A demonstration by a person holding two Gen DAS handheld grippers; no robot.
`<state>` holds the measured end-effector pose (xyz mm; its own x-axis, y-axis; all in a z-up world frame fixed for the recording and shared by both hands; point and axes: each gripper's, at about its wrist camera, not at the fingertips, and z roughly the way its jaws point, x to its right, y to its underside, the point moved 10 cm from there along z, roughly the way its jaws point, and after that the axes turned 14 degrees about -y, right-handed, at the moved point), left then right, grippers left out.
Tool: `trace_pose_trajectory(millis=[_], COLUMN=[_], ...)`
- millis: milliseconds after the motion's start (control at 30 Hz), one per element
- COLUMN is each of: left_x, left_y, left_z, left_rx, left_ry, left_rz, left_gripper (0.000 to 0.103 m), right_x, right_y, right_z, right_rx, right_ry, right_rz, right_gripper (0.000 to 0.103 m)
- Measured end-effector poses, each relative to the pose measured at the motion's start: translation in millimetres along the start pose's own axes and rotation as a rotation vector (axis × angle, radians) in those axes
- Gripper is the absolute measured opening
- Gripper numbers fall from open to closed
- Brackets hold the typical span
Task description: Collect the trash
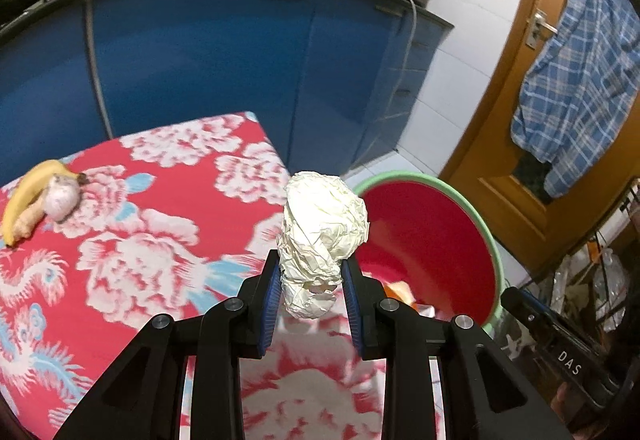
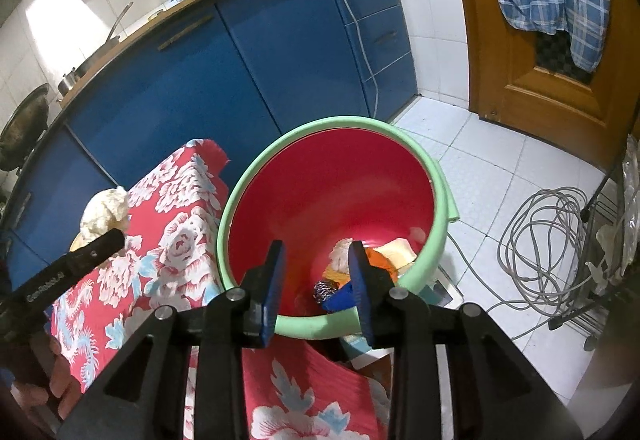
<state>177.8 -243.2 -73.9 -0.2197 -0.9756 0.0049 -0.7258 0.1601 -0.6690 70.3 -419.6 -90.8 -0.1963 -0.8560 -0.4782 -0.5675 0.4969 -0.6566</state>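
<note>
My left gripper (image 1: 311,272) is shut on a crumpled white paper ball (image 1: 322,236) and holds it above the right edge of the floral tablecloth (image 1: 140,260), just left of the red bucket with a green rim (image 1: 464,207). The paper ball also shows in the right wrist view (image 2: 105,215), with the left gripper's finger below it. My right gripper (image 2: 316,260) is open and empty over the bucket (image 2: 256,175). Several pieces of trash (image 2: 360,272) lie at the bucket's bottom.
A banana (image 1: 28,195), a garlic bulb (image 1: 61,195) and a ginger piece (image 1: 28,222) lie at the table's left. Blue cabinets (image 1: 200,59) stand behind. A wooden door (image 2: 540,59) with a plaid shirt, a coiled cable (image 2: 544,232) and a wire rack (image 2: 612,260) are on the right.
</note>
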Motion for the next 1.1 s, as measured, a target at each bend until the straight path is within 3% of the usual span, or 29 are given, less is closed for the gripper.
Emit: trace_pose_trajectory(millis=[367,567,767,1100], left_x=[58.9,80.5,77.1,29.6], left_y=[15.7,26.4,28.5,24.6], left_z=[19.7,26.8,28.6,12.2], left_rx=[-0.06,-0.096,-0.103,-0.078], left_ry=[0.076,0.124,0.099,-0.007], left_rz=[0.078,0.113,0.108,0.05], left_gripper=[0.03,0.05,0.057,0.061], right_x=[26.2,39.9,38.6,14.0], right_y=[3.1,3.6,3.8,9.0], right_z=[-17.3,-19.3,-20.4,-23.7], right_rx=[0.009,0.014,0.015,0.017], right_ry=[0.033,0.044,0.036,-0.015], right_rz=[0.023,0.049,0.048,0.021], right_gripper=[0.035,0.035,0.036,0.056])
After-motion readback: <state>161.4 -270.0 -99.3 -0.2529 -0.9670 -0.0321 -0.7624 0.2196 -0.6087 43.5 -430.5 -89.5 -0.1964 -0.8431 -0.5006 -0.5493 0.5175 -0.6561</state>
